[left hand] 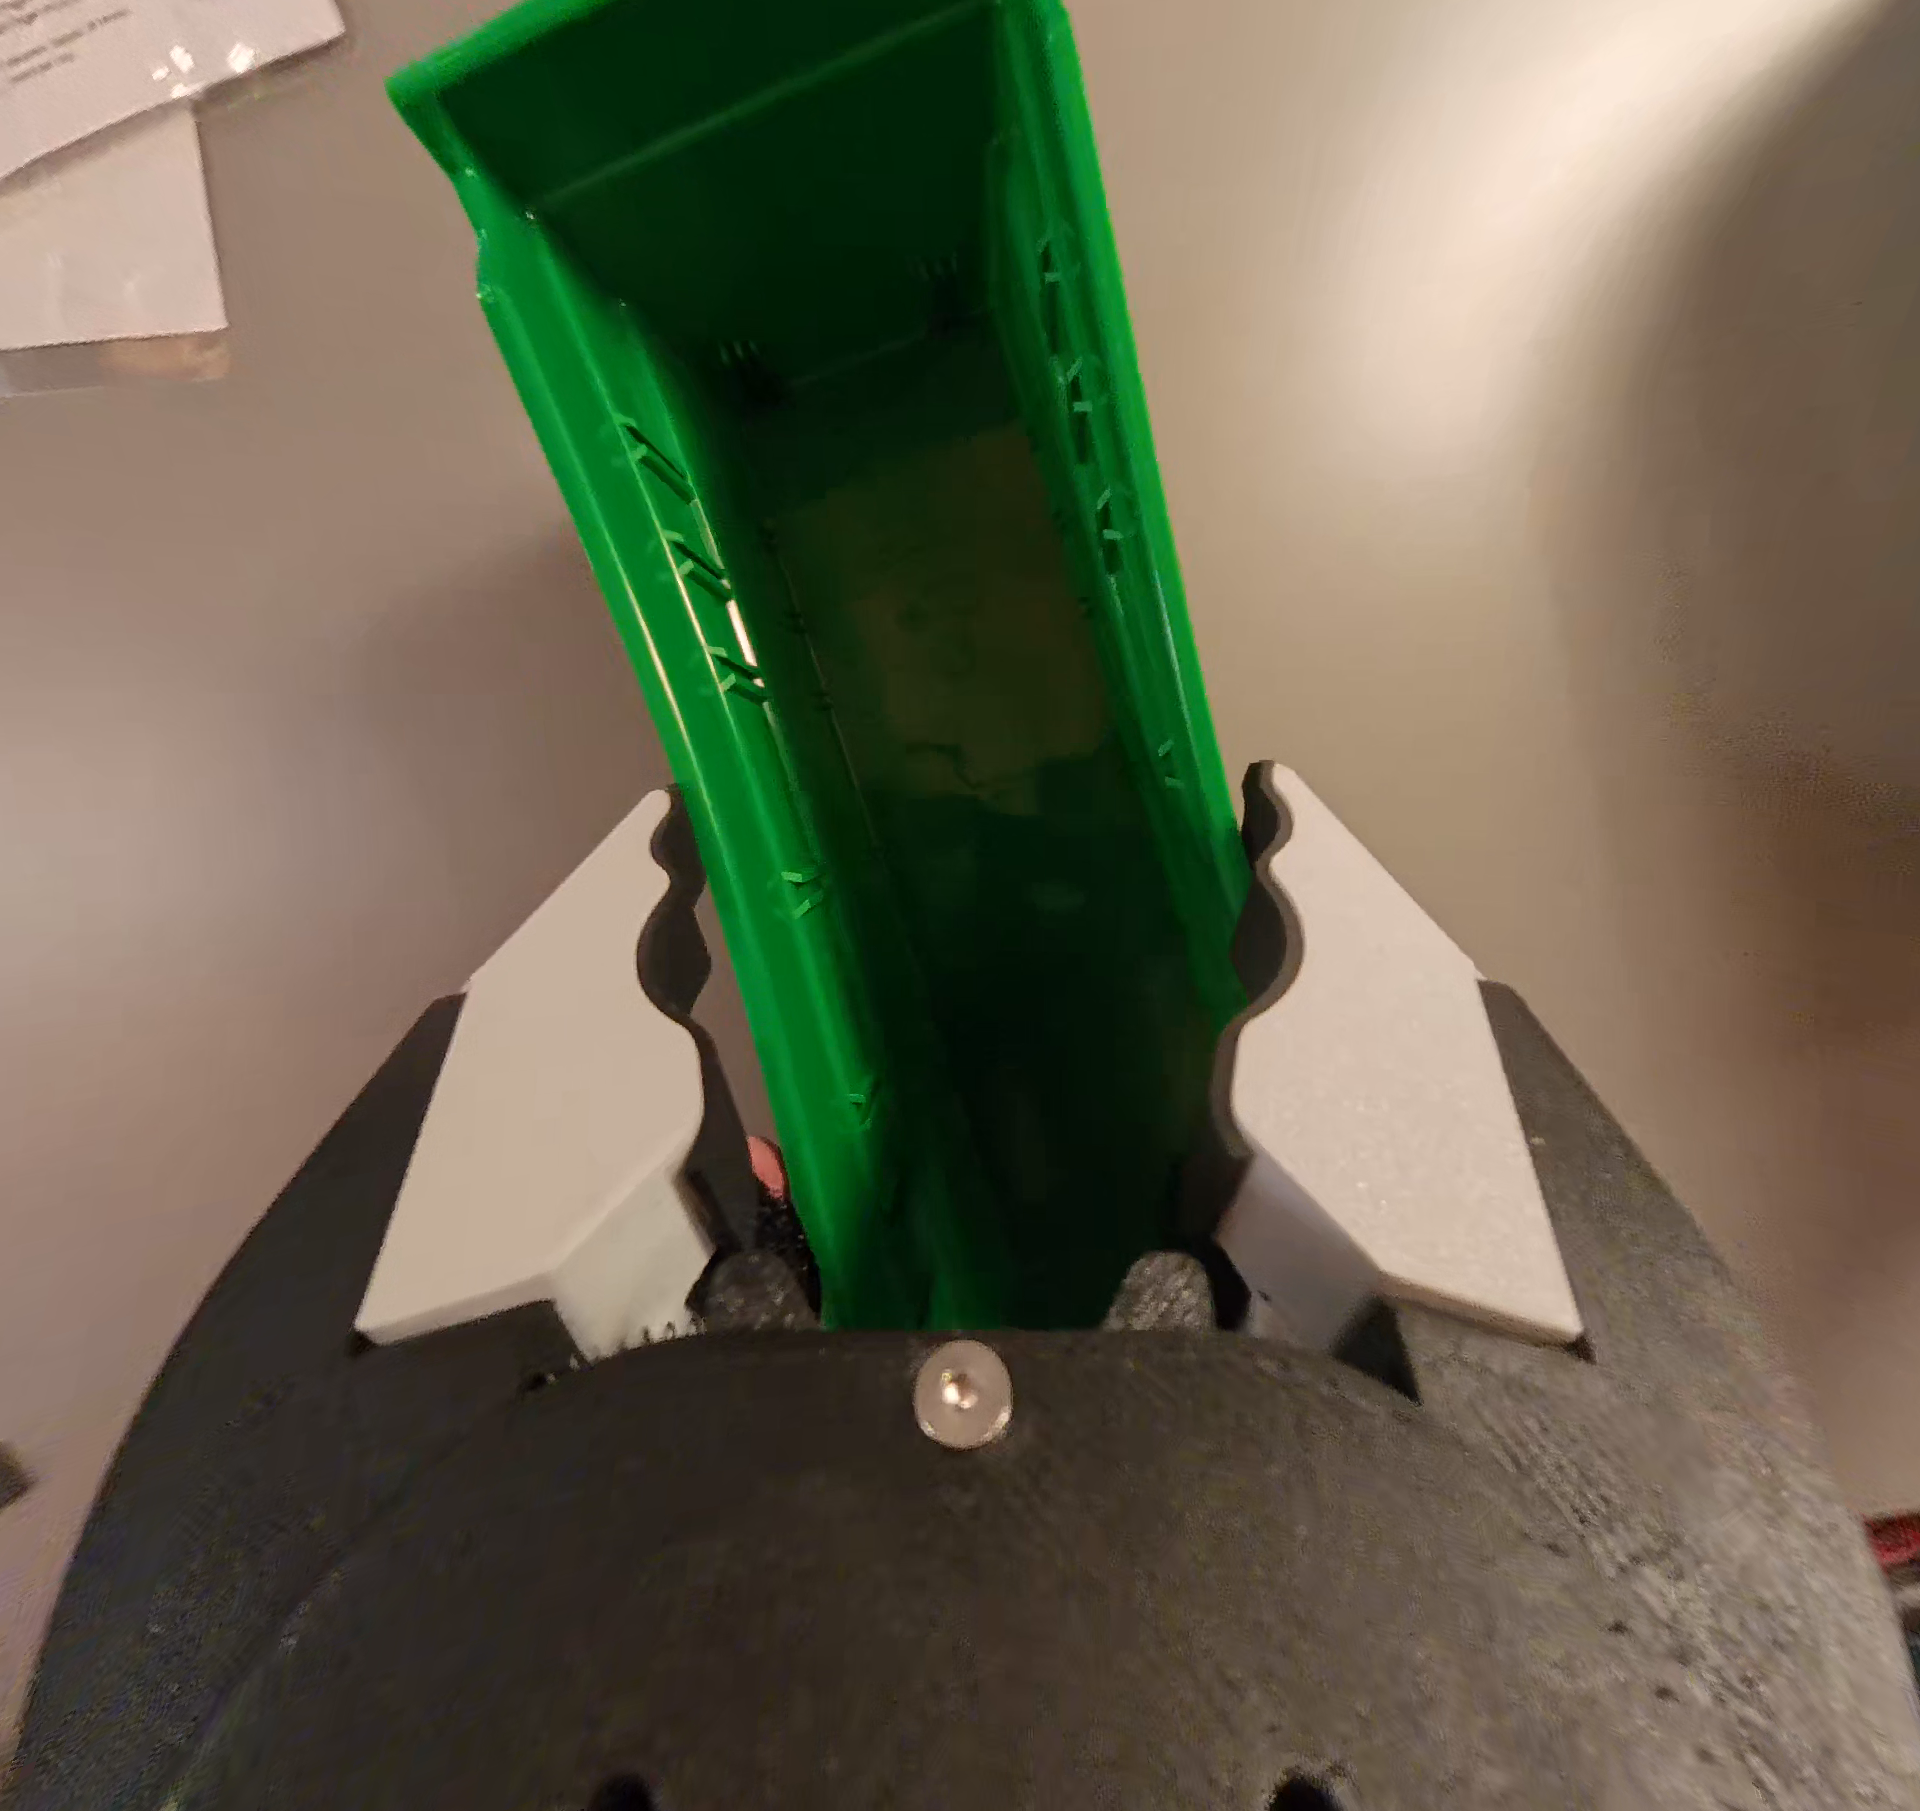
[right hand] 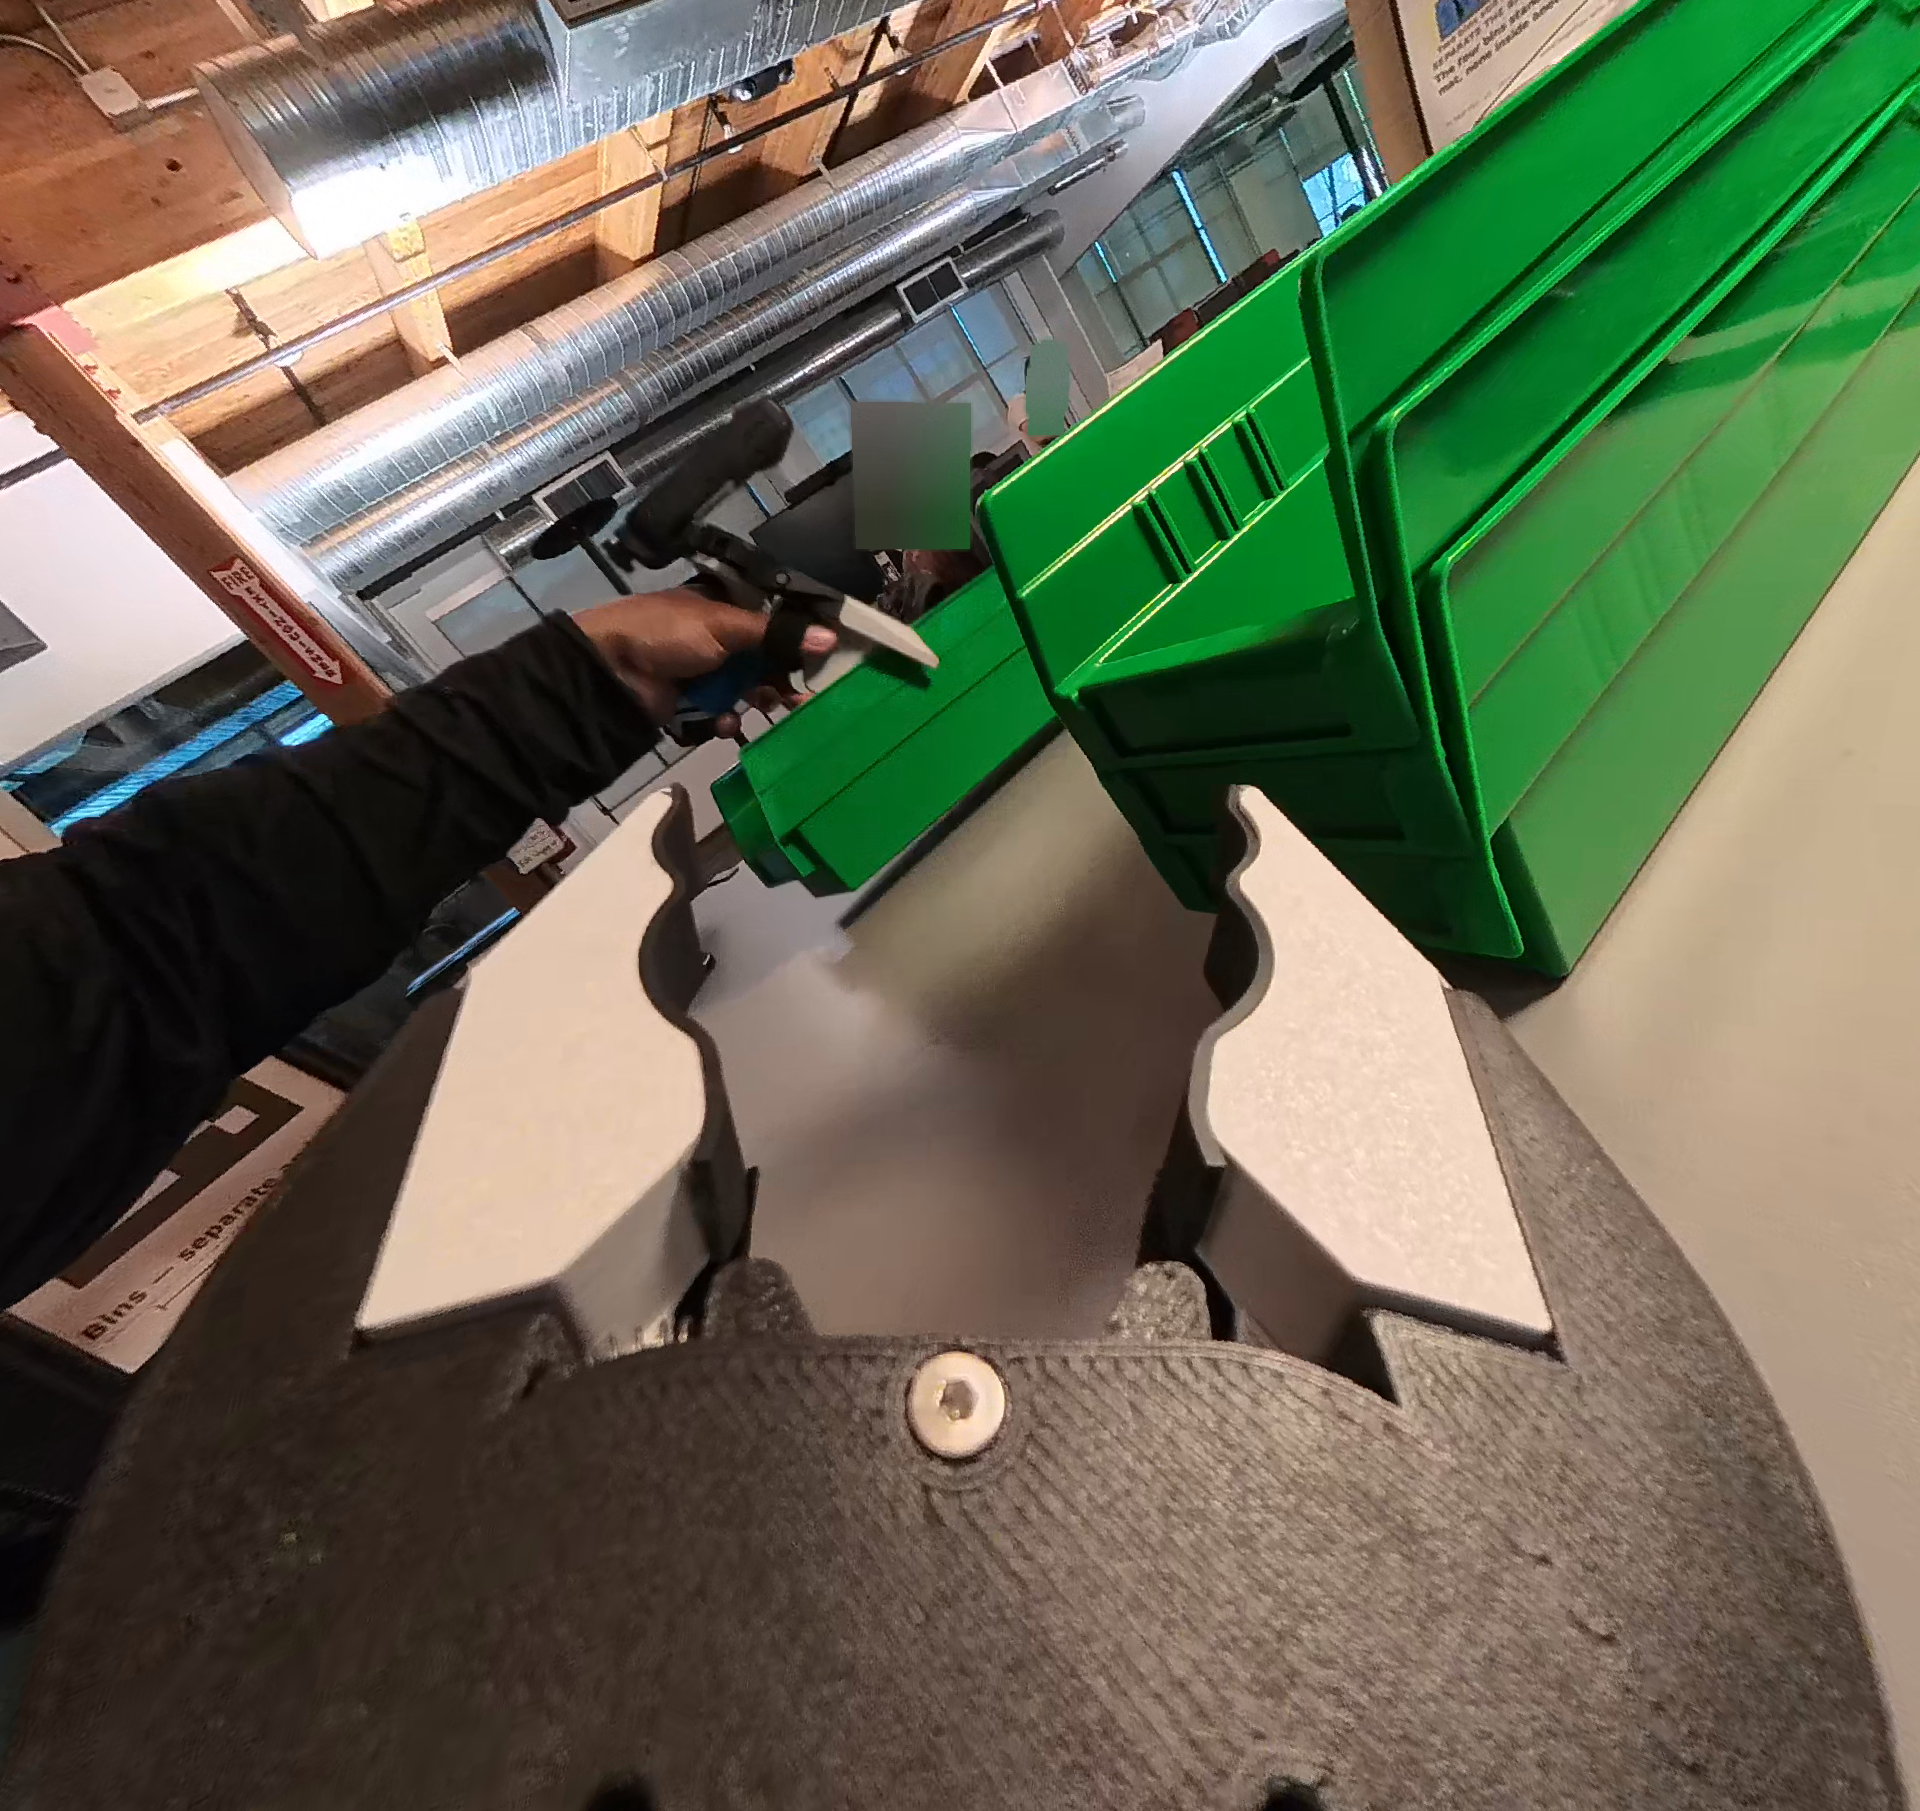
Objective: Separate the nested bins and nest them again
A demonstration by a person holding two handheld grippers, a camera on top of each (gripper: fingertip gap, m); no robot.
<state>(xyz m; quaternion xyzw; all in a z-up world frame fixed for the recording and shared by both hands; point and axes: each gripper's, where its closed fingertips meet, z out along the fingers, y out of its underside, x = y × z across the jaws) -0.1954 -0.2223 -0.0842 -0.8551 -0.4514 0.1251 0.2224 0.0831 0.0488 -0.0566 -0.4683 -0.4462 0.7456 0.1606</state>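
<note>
The left claw [left hand: 961, 888] grips a green bin [left hand: 831, 431] across its long walls, pads pressing both. Only the right wrist view shows that bin lifted off the table [right hand: 1714, 1138], left of the nested stack [right hand: 1558, 566]; the right claw [right hand: 961, 888] gapes wide, bare.

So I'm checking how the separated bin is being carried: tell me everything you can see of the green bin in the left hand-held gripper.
The green bin is a long, narrow, open-topped tray of glossy moulded plastic with a thick rim, small ribs along both side walls and a lower front lip. Its inside is empty. The left hand-held gripper has its pads against the two long walls. From the right wrist view the bin is tilted above the pale table, apart from the other green bins.
</note>
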